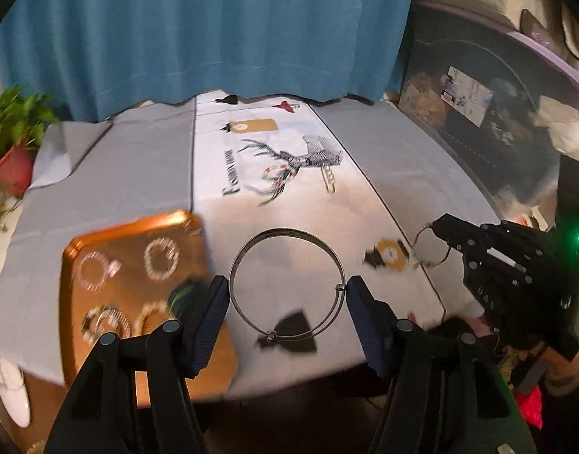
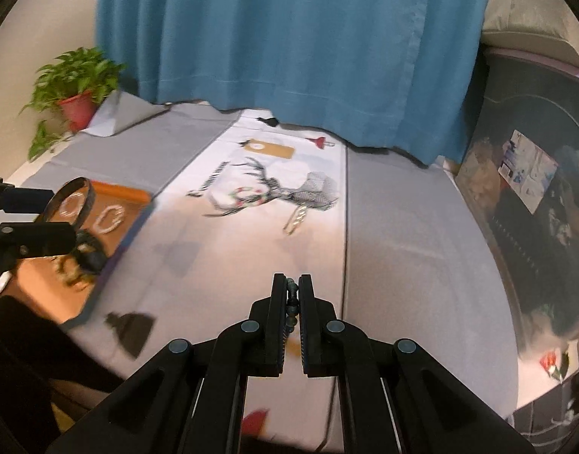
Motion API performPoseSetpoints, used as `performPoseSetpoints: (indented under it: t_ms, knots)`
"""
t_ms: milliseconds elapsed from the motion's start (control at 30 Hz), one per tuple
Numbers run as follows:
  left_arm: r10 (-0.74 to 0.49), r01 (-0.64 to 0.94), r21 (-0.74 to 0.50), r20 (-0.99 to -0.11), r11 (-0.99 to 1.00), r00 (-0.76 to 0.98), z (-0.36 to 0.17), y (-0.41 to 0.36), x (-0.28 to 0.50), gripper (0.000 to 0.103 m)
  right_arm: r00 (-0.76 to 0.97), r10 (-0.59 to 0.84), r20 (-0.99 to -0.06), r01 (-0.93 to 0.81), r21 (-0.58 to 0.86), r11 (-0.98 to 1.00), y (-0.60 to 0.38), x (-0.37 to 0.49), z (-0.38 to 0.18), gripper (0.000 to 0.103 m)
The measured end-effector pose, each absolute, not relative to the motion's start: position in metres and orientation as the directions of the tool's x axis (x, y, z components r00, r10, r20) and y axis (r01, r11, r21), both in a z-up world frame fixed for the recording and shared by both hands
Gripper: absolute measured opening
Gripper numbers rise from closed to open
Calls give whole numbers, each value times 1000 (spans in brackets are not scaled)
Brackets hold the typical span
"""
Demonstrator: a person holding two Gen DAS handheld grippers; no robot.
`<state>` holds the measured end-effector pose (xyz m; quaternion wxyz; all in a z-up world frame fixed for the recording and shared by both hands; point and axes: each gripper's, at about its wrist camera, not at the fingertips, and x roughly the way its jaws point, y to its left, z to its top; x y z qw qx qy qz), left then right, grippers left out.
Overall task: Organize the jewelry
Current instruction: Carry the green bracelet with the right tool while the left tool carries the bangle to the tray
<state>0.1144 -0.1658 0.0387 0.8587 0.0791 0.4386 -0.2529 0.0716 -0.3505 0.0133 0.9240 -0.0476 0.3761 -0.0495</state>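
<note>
My left gripper (image 1: 287,295) holds a large silver bangle (image 1: 285,249) across its width, one pad on each side, above the cloth. The bangle also shows in the right wrist view (image 2: 70,204), held over the tray. An orange tray (image 1: 111,344) with several beaded bracelets (image 1: 161,258) lies to the left. My right gripper (image 2: 292,291) is shut on a dark green beaded string (image 2: 291,302); in the left wrist view the right gripper (image 1: 437,227) sits at the right with a thin loop hanging from its tip. A gold hair clip (image 1: 329,179) lies on the deer print.
A grey and white cloth with a deer print (image 2: 266,193) covers the table (image 2: 403,265). A blue curtain (image 2: 289,56) hangs behind. A potted plant (image 2: 75,87) stands far left. A clear storage tub (image 2: 535,208) flanks the right edge.
</note>
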Motion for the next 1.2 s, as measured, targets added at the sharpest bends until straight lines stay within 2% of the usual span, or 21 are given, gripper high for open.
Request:
performPoseSetpoints:
  t_ms: [333,667,1200]
  knots:
    - [-341,421,-98,-759,902,554,51,-81,41,59,731,-66,-679,6,-90,996,-302,6,28,6]
    - [-326,352,-124,-730,928,601,56,-22,-1,59,747,-23,-664,-49,-90,995,-265,-25,45,6]
    - [-281,257,-148,-725,955,629,45,33,17,59,750,35,-660,-157,-126,980,-208,-7,59,6]
